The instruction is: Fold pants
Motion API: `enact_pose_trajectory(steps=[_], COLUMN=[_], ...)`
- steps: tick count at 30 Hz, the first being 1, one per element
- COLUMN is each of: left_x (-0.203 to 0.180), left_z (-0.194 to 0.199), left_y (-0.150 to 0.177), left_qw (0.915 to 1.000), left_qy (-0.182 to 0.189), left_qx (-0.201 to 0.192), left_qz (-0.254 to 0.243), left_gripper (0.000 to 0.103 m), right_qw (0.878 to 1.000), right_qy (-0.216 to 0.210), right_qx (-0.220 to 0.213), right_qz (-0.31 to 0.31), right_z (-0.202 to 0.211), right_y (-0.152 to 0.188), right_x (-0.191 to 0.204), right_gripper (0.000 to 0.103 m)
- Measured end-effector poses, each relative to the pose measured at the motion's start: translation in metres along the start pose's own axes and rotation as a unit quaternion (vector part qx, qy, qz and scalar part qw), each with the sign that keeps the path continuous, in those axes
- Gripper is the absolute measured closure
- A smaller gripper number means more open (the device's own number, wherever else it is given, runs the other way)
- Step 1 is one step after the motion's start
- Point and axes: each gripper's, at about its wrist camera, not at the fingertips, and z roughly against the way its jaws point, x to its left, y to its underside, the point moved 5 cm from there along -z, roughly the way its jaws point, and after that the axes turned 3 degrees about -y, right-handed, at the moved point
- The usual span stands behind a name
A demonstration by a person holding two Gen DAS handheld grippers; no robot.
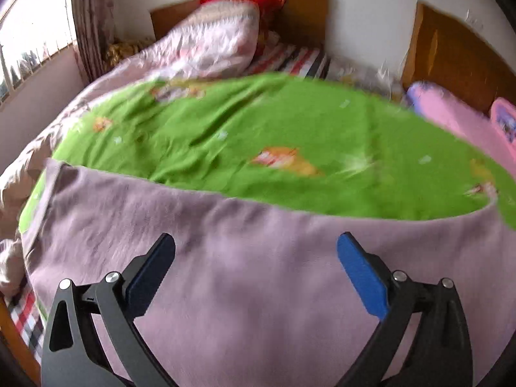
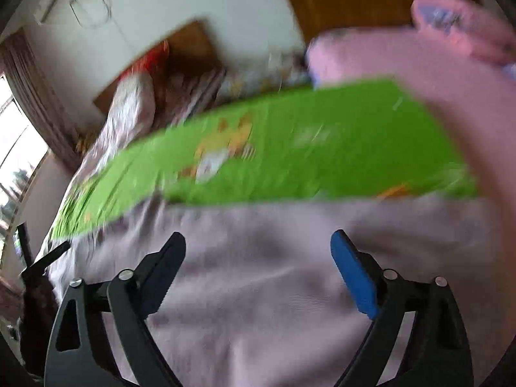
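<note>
Pale mauve pants point(image 1: 245, 274) lie spread flat over the near part of a green printed bed cover point(image 1: 274, 135). My left gripper point(image 1: 256, 245) hangs above the cloth with its jaws wide and nothing between them. In the blurred, tilted right wrist view the same pants point(image 2: 258, 290) fill the lower half. My right gripper point(image 2: 258, 242) is open over them and holds nothing. A dark part of the other gripper point(image 2: 45, 264) shows at the left edge.
A rumpled pink-white quilt point(image 1: 206, 42) and striped bedding lie at the head of the bed by a wooden headboard point(image 1: 303, 16). A pink pillow point(image 1: 451, 113) sits at the right. Window and curtain point(image 1: 87, 25) stand on the left. The wooden bed edge point(image 1: 16, 338) is lower left.
</note>
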Motion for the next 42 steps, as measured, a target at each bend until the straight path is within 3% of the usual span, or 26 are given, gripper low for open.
enact_pose_trajectory(steps=[2,4,6,9,13,15,17,19,21,23,25,31,33,35,37,39,42], left_x=[-0.028,-0.078,-0.132,-0.198,-0.278,-0.315,-0.338,-0.353,-0.356,-0.357,-0.358,-0.366,-0.371,-0.373,-0.375,-0.377,-0.377], left_z=[0.033,0.065,0.086,0.102,0.121,0.115,0.093,0.063,0.043,0.044,0.043,0.04,0.037,0.036,0.034,0.034,0.032], left_y=[-0.004,0.001,0.014,0.034,0.038,0.036,0.037,0.045,0.061,0.068,0.068,0.068,0.071,0.073,0.075,0.077,0.077], left_qw=[0.9983,0.9887,0.9709,0.9446,0.9051,0.8879,0.8873,0.894,0.8952,0.8933,0.8932,0.8956,0.897,0.8983,0.8992,0.8998,0.9004], left_qy=[0.038,0.121,0.197,0.264,0.321,0.351,0.36,0.353,0.354,0.354,0.351,0.34,0.329,0.319,0.31,0.302,0.299], left_qx=[-0.039,-0.058,-0.051,-0.037,-0.038,-0.033,0.001,0.051,0.077,0.059,0.063,0.058,0.055,0.053,0.05,0.048,0.047], left_qz=[-0.021,-0.069,-0.126,-0.191,-0.276,-0.295,-0.288,-0.271,-0.259,-0.27,-0.274,-0.282,-0.29,-0.297,-0.305,-0.311,-0.313], left_gripper=[0.002,0.002,0.002,0.002,0.002,0.002,0.002,0.002,0.002,0.002,0.002,0.002,0.002,0.002,0.002,0.002,0.002], right_qw=[1.0,1.0,1.0,0.998,0.999,0.999,0.999,0.999,0.997,0.99,0.981,0.986,0.987,0.986,0.984,0.98,0.981], right_qy=[0.01,0.012,0.024,0.054,0.042,0.031,0.011,-0.002,0.009,0.04,0.057,0.026,-0.011,-0.058,-0.052,-0.045,-0.056], right_qx=[-0.02,-0.018,-0.001,0.013,-0.024,-0.027,-0.016,0.002,0.043,0.08,0.065,0.042,0.024,0.044,0.084,0.085,0.103], right_qz=[0.002,-0.011,-0.018,-0.024,-0.004,0.017,0.026,0.043,0.064,0.109,0.172,0.161,0.16,0.15,0.15,0.172,0.158], right_z=[0.019,0.027,0.024,0.012,0.026,0.037,0.043,0.047,0.043,0.038,0.049,0.075,0.077,0.067,0.052,0.054,0.066], right_y=[-0.005,-0.005,0.003,0.015,0.005,0.008,0.021,0.044,0.075,0.111,0.131,0.123,0.113,0.113,0.125,0.133,0.129], right_x=[-0.009,-0.026,-0.042,-0.055,-0.038,-0.026,-0.019,-0.012,-0.01,-0.012,-0.006,-0.008,0.002,0.011,0.007,0.007,0.0], right_gripper=[0.015,0.015,0.015,0.015,0.015,0.015,0.015,0.015,0.015,0.014,0.014,0.014,0.014,0.014,0.013,0.013,0.013])
